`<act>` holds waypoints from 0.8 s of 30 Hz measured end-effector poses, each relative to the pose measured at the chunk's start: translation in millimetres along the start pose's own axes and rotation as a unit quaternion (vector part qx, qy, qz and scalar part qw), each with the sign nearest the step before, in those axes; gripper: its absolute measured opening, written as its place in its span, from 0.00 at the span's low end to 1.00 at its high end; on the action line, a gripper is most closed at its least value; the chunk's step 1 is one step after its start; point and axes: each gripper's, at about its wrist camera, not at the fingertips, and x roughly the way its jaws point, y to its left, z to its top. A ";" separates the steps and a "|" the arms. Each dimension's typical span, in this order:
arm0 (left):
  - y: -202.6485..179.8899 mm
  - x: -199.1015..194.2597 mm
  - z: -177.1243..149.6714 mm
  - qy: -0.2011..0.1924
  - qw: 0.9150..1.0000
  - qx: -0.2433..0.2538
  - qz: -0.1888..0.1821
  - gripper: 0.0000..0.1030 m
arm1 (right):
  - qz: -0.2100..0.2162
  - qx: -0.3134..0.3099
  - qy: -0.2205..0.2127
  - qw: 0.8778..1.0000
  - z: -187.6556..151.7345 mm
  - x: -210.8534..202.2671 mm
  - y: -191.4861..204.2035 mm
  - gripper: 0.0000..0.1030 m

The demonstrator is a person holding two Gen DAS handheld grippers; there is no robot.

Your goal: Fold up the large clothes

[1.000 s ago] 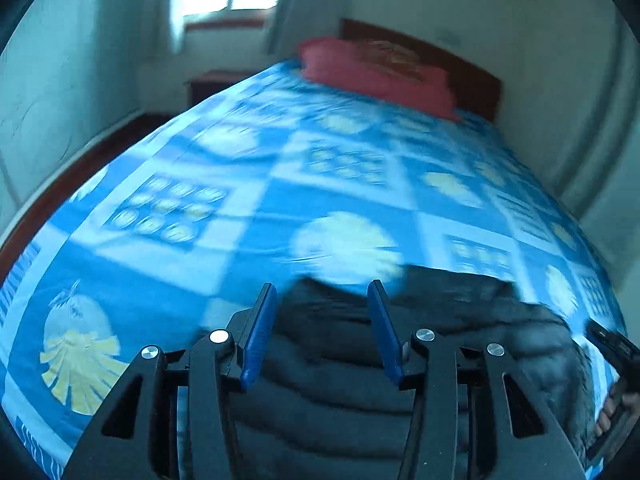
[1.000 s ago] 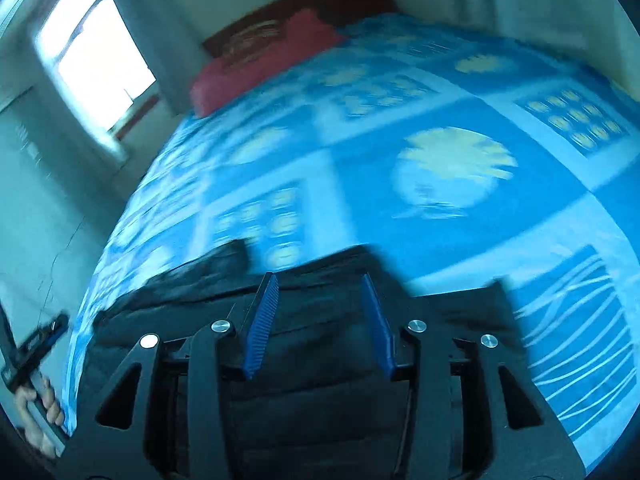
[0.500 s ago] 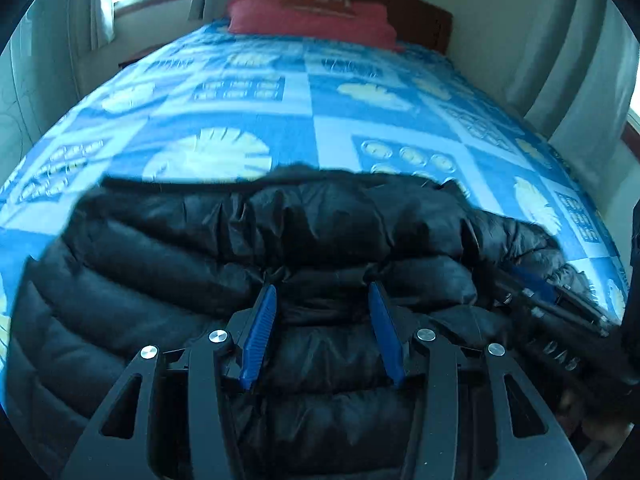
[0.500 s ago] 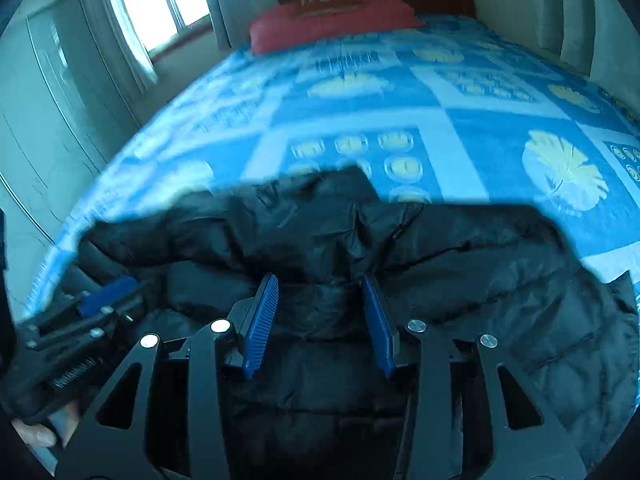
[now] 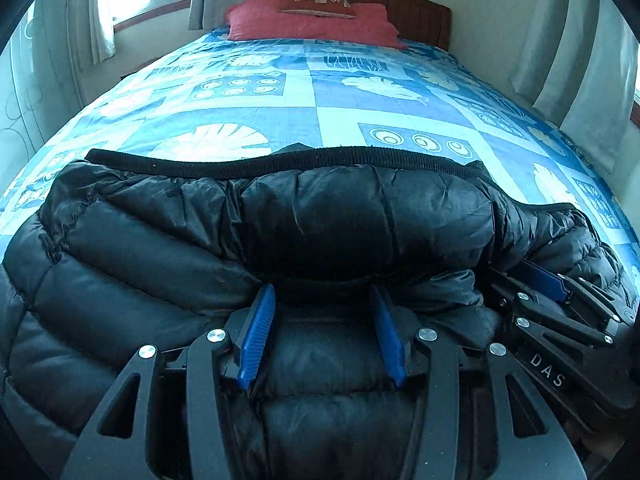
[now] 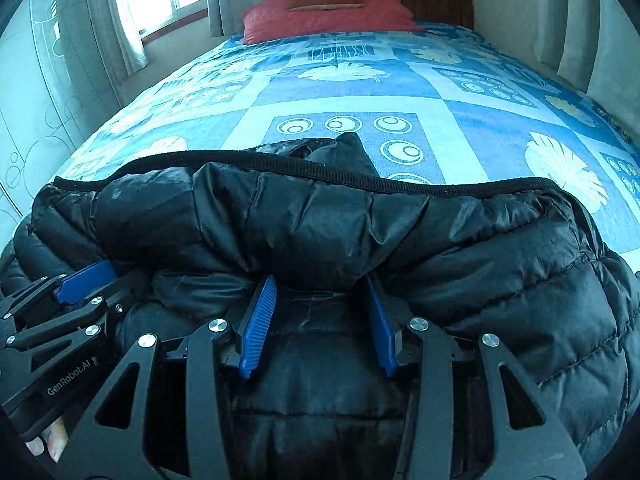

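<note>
A black puffer jacket (image 5: 340, 220) lies across the near end of a bed covered with a blue patterned bedspread (image 5: 320, 92). A fold of the jacket is laid over itself, and its ribbed hem (image 5: 280, 162) runs along the far edge. My left gripper (image 5: 320, 290) is shut on a thick puffy fold that fills the gap between its blue pads. My right gripper (image 6: 320, 280) grips the same jacket (image 6: 320, 220) the same way, just to the right. Each gripper shows in the other's view: the right gripper (image 5: 540, 280) and the left gripper (image 6: 84, 280) sit side by side.
Red pillows (image 5: 312, 24) lie against a dark wooden headboard (image 5: 420, 8) at the far end. A window with curtains (image 6: 128, 12) is on the left, and grey curtains (image 5: 592, 60) hang on the right. A fingertip (image 6: 52, 444) shows at the lower left.
Both grippers have swung round and come down with the jacket, laying its fold flat on the bedspread. They now sit closer together and have kept nearly still since half a second ago.
</note>
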 end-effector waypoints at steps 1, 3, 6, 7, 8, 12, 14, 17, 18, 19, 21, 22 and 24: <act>-0.3 0.0 -0.7 -0.002 1.000 0.001 0.001 0.48 | 0.000 0.000 -0.001 1.000 -0.3 0.1 0.0 0.43; -0.1 -0.1 -0.8 -0.003 1.000 0.001 0.001 0.48 | -0.001 0.000 -0.002 1.000 -0.8 0.2 0.6 0.43; -1.2 0.3 -0.9 -0.003 1.000 0.001 0.001 0.48 | -0.002 -0.001 -0.003 1.000 -1.0 0.3 0.9 0.43; -1.0 0.4 -0.8 -0.002 1.000 0.002 0.002 0.48 | -0.002 -0.001 -0.002 1.000 -0.8 0.4 0.8 0.43; -1.2 0.5 -0.7 -0.002 1.000 0.003 0.003 0.48 | -0.003 -0.002 -0.001 1.000 -0.5 0.2 0.8 0.43; -6.1 -2.0 0.8 0.006 1.000 0.009 0.013 0.48 | -0.008 -0.005 0.001 1.000 3.4 -5.0 3.5 0.44; -8.1 -5.3 4.2 0.011 1.000 0.012 0.018 0.48 | -0.004 -0.004 0.004 1.000 7.0 -12.7 2.5 0.48; -6.4 -20.5 7.6 0.025 1.000 0.005 0.017 0.49 | -0.010 0.001 -0.009 1.000 9.0 -39.0 -0.4 0.60; -3.8 -29.0 7.5 0.026 1.000 0.000 0.010 0.52 | -0.013 0.001 -0.015 1.000 8.3 -48.3 -1.3 0.61; -1.3 -36.9 7.3 0.024 1.000 -0.002 0.006 0.53 | -0.016 0.000 -0.022 1.000 6.7 -62.5 -4.5 0.63; 6.4 -59.8 4.0 0.010 1.000 -0.006 0.008 0.57 | -0.023 0.002 -0.036 0.999 -0.3 -90.5 -13.6 0.67; 13.0 -75.9 -0.2 -0.004 1.000 -0.007 0.017 0.59 | -0.027 0.005 -0.042 0.999 -5.3 -103.7 -19.2 0.68; 26.7 -103.7 -12.0 -0.026 0.999 -0.017 0.028 0.65 | -0.036 0.015 -0.046 0.998 -19.7 -131.3 -36.0 0.70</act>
